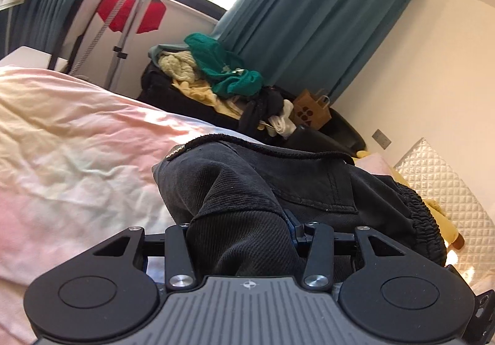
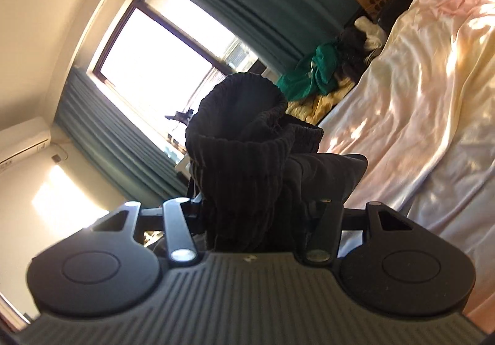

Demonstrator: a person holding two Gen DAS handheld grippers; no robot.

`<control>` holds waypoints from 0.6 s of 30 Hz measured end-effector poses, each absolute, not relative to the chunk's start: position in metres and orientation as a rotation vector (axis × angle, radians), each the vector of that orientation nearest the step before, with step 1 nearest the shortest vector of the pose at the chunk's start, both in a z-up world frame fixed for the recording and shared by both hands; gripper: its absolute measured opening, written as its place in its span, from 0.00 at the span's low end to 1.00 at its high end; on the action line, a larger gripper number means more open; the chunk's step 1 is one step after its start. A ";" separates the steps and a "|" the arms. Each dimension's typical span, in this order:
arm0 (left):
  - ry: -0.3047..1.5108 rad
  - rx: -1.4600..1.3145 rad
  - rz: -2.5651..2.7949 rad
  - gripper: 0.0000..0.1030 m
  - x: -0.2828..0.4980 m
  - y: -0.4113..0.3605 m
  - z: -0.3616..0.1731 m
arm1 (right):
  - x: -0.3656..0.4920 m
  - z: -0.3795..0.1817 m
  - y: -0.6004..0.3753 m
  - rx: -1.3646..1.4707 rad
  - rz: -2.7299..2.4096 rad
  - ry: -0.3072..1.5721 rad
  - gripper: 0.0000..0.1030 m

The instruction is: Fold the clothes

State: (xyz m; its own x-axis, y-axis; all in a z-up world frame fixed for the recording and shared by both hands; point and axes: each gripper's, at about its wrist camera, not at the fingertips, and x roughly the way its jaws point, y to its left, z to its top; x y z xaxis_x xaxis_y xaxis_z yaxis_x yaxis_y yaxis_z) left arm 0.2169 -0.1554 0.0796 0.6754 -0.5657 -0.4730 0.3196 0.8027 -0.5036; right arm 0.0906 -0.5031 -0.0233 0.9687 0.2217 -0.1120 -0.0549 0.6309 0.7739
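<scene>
A black garment [image 1: 272,190] with twill fabric, a stitched pocket and an elastic ribbed band is bunched over my left gripper [image 1: 244,230], which is shut on it above the pink and cream bed sheet [image 1: 77,141]. In the right wrist view the same black garment [image 2: 247,165] shows its ribbed band rising from my right gripper [image 2: 253,215], which is shut on it and holds it in the air, tilted, with the bed sheet [image 2: 417,97] to the right. The fingertips of both grippers are hidden by the cloth.
A pile of green, yellow, black and white clothes [image 1: 216,79] lies on a dark seat beyond the bed. A brown paper bag [image 1: 312,110], a tripod stand [image 1: 130,23], teal curtains [image 1: 309,23], a window [image 2: 161,48] and a quilted white headboard [image 1: 445,190] are around.
</scene>
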 end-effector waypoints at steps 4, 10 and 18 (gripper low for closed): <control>0.644 -0.349 -0.609 0.45 0.258 -0.234 0.063 | 0.095 -0.044 -0.551 0.896 0.059 0.085 0.54; 0.736 -0.248 -0.667 0.45 0.297 -0.314 -0.025 | 0.097 -0.130 -0.603 1.010 -0.121 0.053 0.54; 0.747 -0.155 -0.631 0.67 0.283 -0.311 -0.088 | 0.096 -0.192 -0.609 1.098 -0.209 0.210 0.59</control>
State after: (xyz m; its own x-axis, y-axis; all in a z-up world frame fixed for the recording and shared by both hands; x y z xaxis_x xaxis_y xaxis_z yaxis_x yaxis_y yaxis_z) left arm 0.2834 -0.3114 -0.0880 0.5593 -0.5863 -0.5860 0.4798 0.8055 -0.3479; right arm 0.0958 -0.6092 -0.1916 0.9606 -0.0632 -0.2707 0.2703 0.4395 0.8566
